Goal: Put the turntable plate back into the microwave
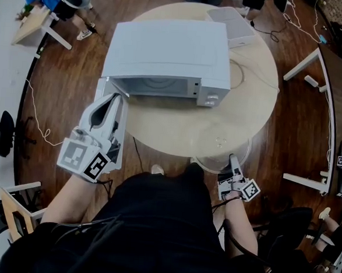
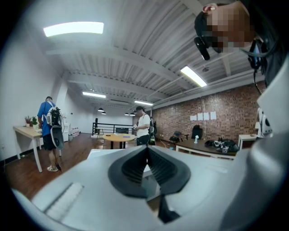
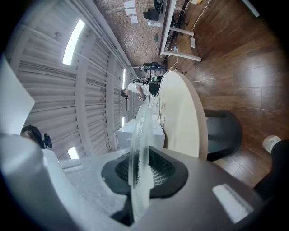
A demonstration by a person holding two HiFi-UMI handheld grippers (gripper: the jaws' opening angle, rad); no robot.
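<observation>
Fingers, right (image 3: pixel 165 168): closed on the rim of the turntable plate (image 3: pixel 139 149); the glass stands edge-on between the dark pads.
Fingers, left (image 2: pixel 128 168): pressed together at the tips, with nothing pinched between them.
Right gripper (image 1: pixel 233 159): at the near edge of the round table (image 1: pixel 177 130), just in front of the person's body.
Turntable plate: clear glass, roughly level over the table's near rim, partly past the edge. Bare tabletop lies between it and the microwave (image 1: pixel 165 51).
Left gripper (image 1: pixel 113 100): above the open door (image 1: pixel 103 87), pointing at the microwave's left front corner.
Microwave: white, mid-table, door swung out leftward, cavity (image 1: pixel 157 85) exposed.
Behind it: a flat white box (image 1: pixel 231 23).
</observation>
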